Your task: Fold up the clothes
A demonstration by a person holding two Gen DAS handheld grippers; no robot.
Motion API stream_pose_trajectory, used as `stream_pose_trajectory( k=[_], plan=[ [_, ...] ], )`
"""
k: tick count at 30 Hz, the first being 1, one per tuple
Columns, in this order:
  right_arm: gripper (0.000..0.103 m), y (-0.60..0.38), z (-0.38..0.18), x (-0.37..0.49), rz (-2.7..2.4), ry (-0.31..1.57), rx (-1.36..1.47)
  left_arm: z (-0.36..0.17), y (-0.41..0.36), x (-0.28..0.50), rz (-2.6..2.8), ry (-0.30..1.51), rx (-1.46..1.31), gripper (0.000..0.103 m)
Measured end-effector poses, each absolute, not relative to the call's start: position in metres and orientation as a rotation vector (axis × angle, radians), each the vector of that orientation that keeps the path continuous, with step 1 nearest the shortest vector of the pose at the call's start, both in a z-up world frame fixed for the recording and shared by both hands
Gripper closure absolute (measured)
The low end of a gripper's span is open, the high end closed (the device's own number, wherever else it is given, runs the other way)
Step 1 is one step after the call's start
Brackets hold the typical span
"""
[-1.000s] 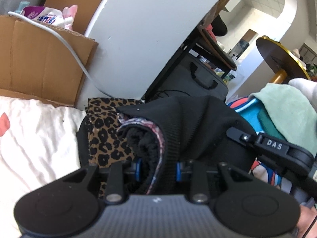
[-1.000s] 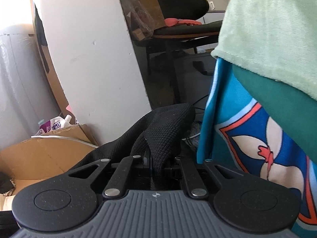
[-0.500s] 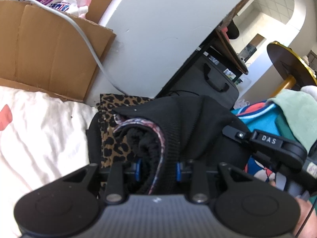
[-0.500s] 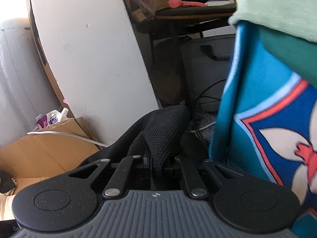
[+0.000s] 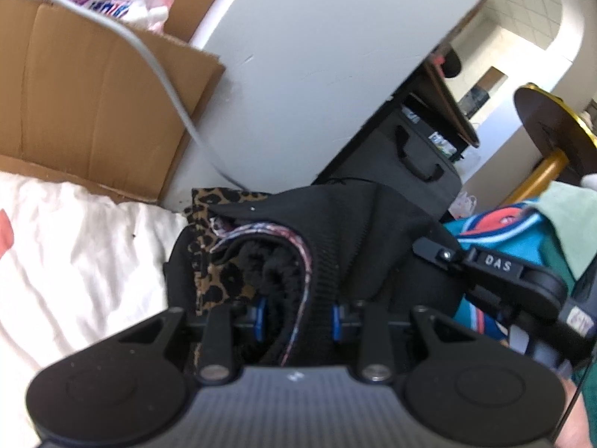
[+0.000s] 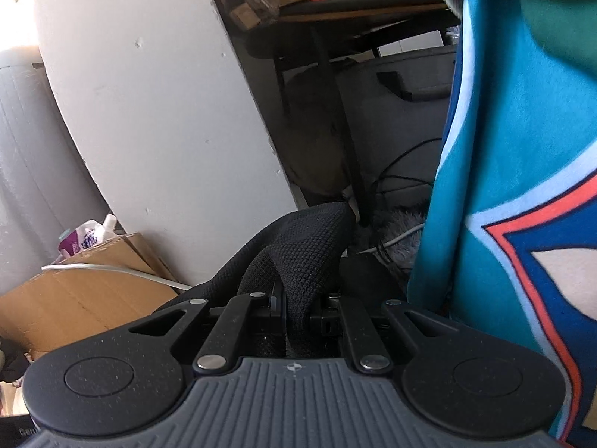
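A black knitted garment [image 5: 365, 246] with a leopard-print lining [image 5: 216, 280] is bunched in front of me. My left gripper [image 5: 298, 317] is shut on a thick roll of its edge, which shows a pink-speckled hem; the blue pads sit on either side of the roll. In the right wrist view my right gripper [image 6: 298, 313] is shut on a fold of the same black knit [image 6: 306, 246], which rises from between the jaws. The right gripper's body also shows at the right of the left wrist view, marked DAS [image 5: 496, 265]. The fingertips themselves are hidden by cloth.
A white crumpled sheet [image 5: 74, 254] lies at the lower left. Behind stand a cardboard box [image 5: 93, 112] with a white cable, a white panel [image 5: 317, 56] and a dark suitcase [image 5: 406, 160]. A teal, blue and orange blanket [image 6: 503, 186] hangs close on the right.
Both grippers have sunk and moved forward with the black garment still in them. The box and white panel loom larger, and the teal blanket fills more of the right view.
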State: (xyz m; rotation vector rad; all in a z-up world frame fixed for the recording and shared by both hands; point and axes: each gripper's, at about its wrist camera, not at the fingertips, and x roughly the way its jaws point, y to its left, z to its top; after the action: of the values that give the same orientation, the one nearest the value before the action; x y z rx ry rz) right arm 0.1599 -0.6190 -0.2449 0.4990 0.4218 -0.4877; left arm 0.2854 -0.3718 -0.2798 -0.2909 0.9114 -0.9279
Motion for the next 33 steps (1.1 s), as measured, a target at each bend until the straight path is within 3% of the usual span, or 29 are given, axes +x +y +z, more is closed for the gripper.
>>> stream_pose_trajectory(
  k=[6,10,13,27,33],
  plan=[
    [0.095,-0.628,-0.259,0.176,-0.472,0.433,0.507,-0.289,-0.375,0.296,-0.903,0.934,-0.299,0.070],
    [0.081,-0.634,-0.272,0.185,-0.516,0.485,0.489,-0.302,-0.375,0.307,-0.861,0.979,-0.315,0.070],
    [0.076,-0.631,-0.276,0.179,-0.544,0.481,0.465,-0.311,-0.376,0.313,-0.835,1.005,-0.314,0.070],
    [0.075,-0.599,-0.262,0.155,-0.589,0.383,0.329,-0.312,-0.389,0.313,-0.879,0.956,-0.222,0.069],
    [0.075,-0.592,-0.299,0.158,-0.524,0.545,0.371,-0.310,-0.387,0.320,-0.885,1.005,-0.238,0.060]
  ],
)
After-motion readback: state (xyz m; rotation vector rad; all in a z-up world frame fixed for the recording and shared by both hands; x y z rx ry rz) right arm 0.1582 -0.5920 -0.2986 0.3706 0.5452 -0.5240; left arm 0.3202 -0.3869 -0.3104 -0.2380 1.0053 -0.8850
